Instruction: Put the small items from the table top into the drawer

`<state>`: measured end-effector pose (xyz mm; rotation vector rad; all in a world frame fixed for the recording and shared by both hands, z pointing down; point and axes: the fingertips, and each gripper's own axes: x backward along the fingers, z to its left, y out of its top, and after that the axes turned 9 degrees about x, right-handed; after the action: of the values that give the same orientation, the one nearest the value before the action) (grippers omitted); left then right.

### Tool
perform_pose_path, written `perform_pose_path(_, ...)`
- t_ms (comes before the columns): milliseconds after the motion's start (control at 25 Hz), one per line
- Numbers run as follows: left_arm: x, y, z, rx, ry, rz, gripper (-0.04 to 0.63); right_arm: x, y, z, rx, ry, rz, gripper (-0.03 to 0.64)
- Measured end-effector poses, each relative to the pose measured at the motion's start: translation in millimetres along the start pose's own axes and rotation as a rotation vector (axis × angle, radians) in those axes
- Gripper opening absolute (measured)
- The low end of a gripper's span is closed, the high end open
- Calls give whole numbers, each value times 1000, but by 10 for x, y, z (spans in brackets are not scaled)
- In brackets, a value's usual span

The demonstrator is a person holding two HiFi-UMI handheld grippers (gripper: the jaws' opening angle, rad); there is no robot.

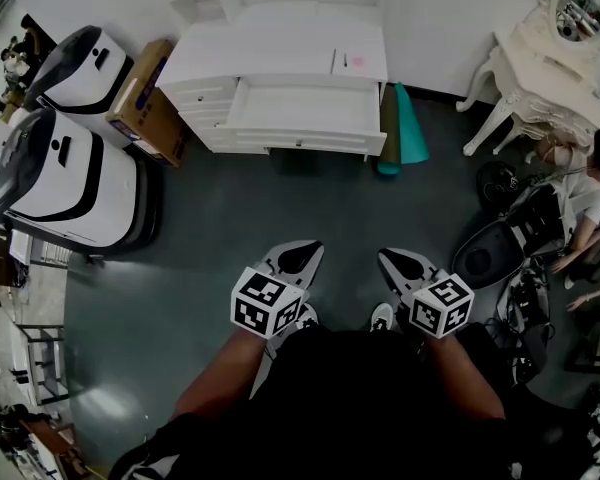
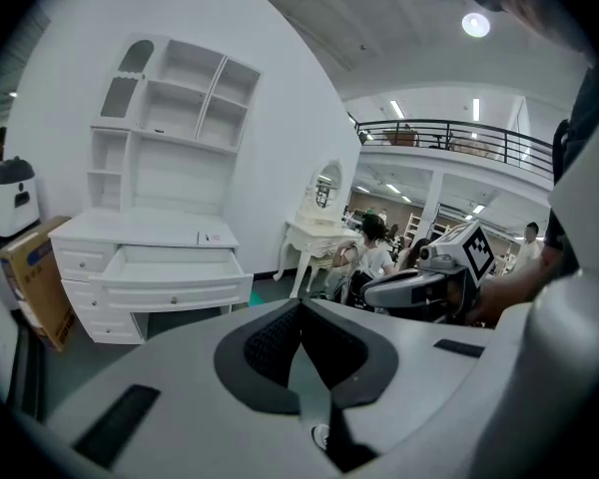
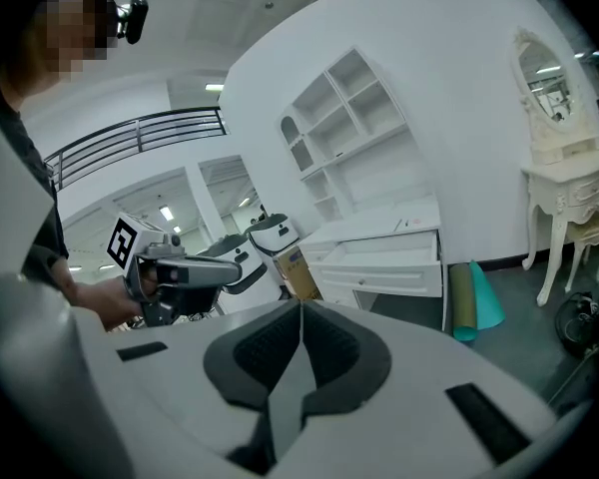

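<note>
head view
- desk [image 1: 280, 63]: white, against the wall, top middle of the view
- drawer [image 1: 305, 108]: pulled out from the desk front, open
- small items [image 1: 356, 61]: on the desk top at its right end, behind the open drawer; too small to tell what they are
- left gripper [image 1: 302, 255]: over the grey floor, well apart from the desk, tips pointing toward it
- right gripper [image 1: 398, 261]: also well apart from the desk, in front of its right end, marker cube facing up
- cardboard box [image 1: 145, 98]: just left of the desk
- white machines [image 1: 70, 178]: left of the desk, beyond the box
- rolled mats [image 1: 408, 133]: one teal, one olive, on the floor just right of the desk
- vanity table [image 1: 530, 73]: further right of the desk, along the wall

left gripper view
- left gripper [image 2: 299, 307]: clenched, jaws pressed together, nothing between them
- desk: ahead and to the left, well apart from the jaws, drawer open
- shelf unit [image 2: 170, 118]: standing on the back of the desk
- small items: on the desk top above the drawer's right corner
- right gripper: in view right of the desk, held by a hand

right gripper view
- right gripper [image 3: 299, 312]: clenched, jaws together, holding nothing
- desk: ahead and to the right, well apart, drawer open, small items on top near the right end
- rolled mats: leaning at the desk's right side
- left gripper: left of the desk
</note>
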<state>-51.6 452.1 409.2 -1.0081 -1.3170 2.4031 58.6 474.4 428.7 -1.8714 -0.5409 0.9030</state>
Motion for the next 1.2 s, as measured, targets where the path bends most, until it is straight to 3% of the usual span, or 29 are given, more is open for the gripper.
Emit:
perform_pose_path(320, 172, 28, 252, -4, -17, 2, 4, -248, 73, 191, -39, 3, -3, 28)
perform_pose_path(800, 444, -35, 633, -29, -76, 30, 3, -512, 66, 440, -69, -93, -23, 28)
perform_pose_path(1200, 453, -119, 737, 4, -111, 49, 4, -508, -9, 483, -100, -144, -3, 28)
